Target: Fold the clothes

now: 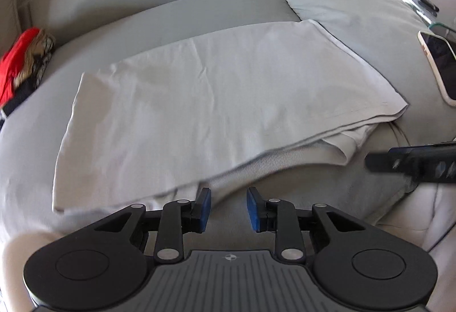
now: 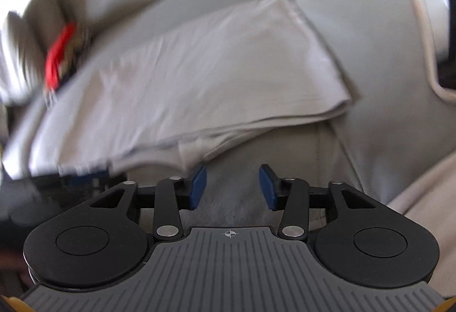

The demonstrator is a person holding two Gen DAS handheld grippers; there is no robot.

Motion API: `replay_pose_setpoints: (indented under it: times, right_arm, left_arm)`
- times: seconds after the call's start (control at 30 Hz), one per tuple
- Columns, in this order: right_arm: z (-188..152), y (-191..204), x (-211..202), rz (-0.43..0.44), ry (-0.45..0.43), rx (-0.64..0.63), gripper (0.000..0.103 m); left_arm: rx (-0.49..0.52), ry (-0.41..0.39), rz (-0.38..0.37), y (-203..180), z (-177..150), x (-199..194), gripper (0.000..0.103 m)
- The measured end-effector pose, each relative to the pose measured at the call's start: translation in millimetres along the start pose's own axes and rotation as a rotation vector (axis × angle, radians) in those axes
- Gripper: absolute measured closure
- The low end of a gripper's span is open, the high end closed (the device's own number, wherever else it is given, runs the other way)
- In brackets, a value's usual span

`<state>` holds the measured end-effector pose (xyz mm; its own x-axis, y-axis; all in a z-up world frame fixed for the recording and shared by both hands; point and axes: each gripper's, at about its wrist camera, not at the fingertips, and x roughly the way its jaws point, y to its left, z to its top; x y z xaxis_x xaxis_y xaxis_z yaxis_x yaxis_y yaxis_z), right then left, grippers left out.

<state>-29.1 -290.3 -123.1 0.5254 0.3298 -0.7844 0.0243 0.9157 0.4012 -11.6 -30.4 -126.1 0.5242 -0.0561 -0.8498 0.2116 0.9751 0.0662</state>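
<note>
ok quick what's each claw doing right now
left claw: open, empty, just short of the white garment
right claw: open, empty

- Ahead of the left gripper's [image 1: 228, 209] fingers [image 1: 203, 208], the folded garment [image 1: 216, 101] is thin, matt white cloth, smooth with soft creases.
- Under it, the bed [image 1: 171, 7] cover is matt grey fabric.
- The fingers' pads are matt blue rubber on black plastic links with shiny metal pins.
- Right of the fingers, a phone [image 1: 440, 61] has a glossy dark screen.
- The right gripper's [image 2: 233, 186] fingers [image 2: 198, 186] look alike.
</note>
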Motion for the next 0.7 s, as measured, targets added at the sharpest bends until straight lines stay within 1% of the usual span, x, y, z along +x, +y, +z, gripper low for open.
replay_pose_setpoints:
  times: [0.07,0.1,0.13,0.27,0.37,0.43,0.47,0.5,0.53,0.63,0.7]
  right_arm:
    - [-0.8,-17.8,-4.7,0.028,-0.06,0.115,0.046]
    - [-1.2,-26.8,-6.8,0.043,-0.087,0.174,0.041]
    - [-0.9,-36.5,-7.6,0.064,-0.101,0.234,0.038]
    - [-0.8,-72.1,-5.6,0.149,-0.134,0.458,0.037]
    - [-1.6,-85.7,9.5,0.247,-0.094,0.568,0.038]
    - [-2.7,-90.6,22.6,0.314,-0.058,0.635,0.041]
    - [-3.2,-90.9,29.4,0.341,-0.038,0.665,0.042]
    - [-2.9,-89.9,34.5,0.36,-0.03,0.684,0.042]
    - [-2.1,-88.8,37.6,0.372,-0.027,0.69,0.043]
    - [0.7,-85.6,48.5,0.399,-0.016,0.716,0.043]
    - [2.1,-85.7,58.6,0.411,-0.017,0.757,0.045]
  left_arm:
    - [-0.022,-0.031,0.002,-1.3,-0.5,-4.7,0.074]
    - [-0.032,-0.054,0.003,-2.1,1.6,-6.6,0.072]
    - [-0.043,-0.073,0.002,-2.6,4.1,-7.9,0.069]
    - [-0.077,-0.116,0.014,-0.9,17.7,-3.7,0.069]
    - [-0.109,-0.127,0.023,3.0,27.3,6.0,0.069]
    - [-0.104,-0.104,0.035,3.6,30.5,14.8,0.069]
    - [-0.109,-0.076,0.038,5.2,30.6,20.3,0.07]
    - [-0.116,-0.05,0.039,6.9,30.3,25.3,0.07]
    - [-0.132,-0.042,0.03,8.8,28.2,26.9,0.07]
    - [-0.128,-0.056,0.019,10.5,24.2,27.2,0.07]
    - [-0.138,-0.052,0.013,12.0,23.6,28.9,0.07]
